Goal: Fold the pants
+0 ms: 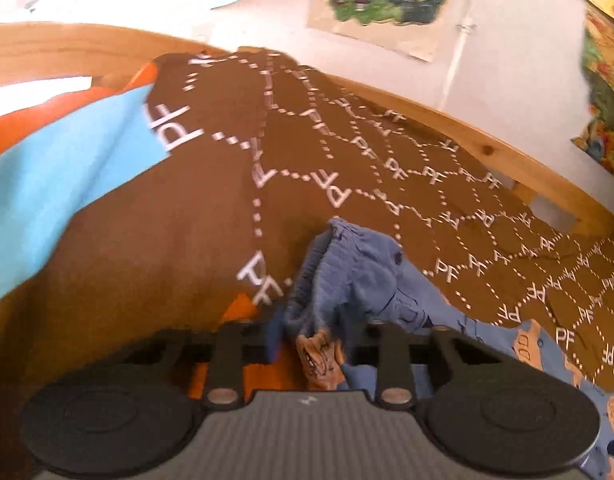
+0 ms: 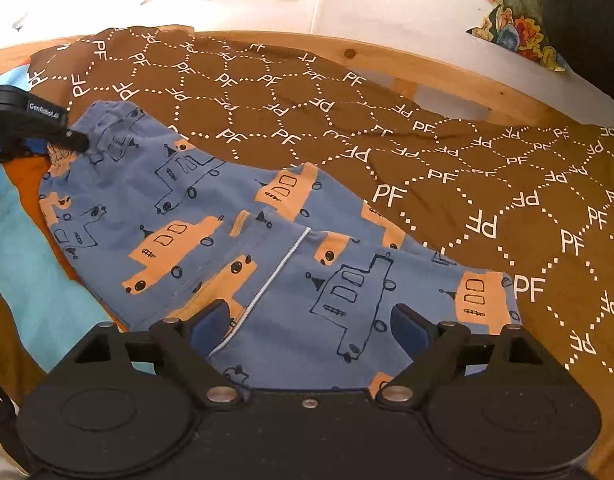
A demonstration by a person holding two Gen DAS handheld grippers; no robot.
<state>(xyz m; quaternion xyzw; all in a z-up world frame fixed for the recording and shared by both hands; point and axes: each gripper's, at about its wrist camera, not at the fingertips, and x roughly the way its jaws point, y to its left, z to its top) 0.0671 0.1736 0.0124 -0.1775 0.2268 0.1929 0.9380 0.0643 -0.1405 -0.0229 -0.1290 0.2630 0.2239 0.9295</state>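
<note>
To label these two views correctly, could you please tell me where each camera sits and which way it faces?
Left wrist: on the left gripper, looking over the pants' bunched waistband held in its jaws, toward the wooden bed rail.
Right wrist: on the right gripper, jaws open above the leg end, facing along the pants; left gripper at far left.
Shared: pants, brown blanket, rail.

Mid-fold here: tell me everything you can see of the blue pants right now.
The blue pants look like soft knit, printed with orange and outlined vehicles. They lie mostly flat on the brown blanket, gathered waistband far left, with a white-stitched edge crossing the near part. The left gripper has the bunched waistband between its jaws, lifting it into a ridge. The right gripper has its jaws wide open over the near cloth, gripping nothing. The left end overlaps orange and light blue bedding.
</note>
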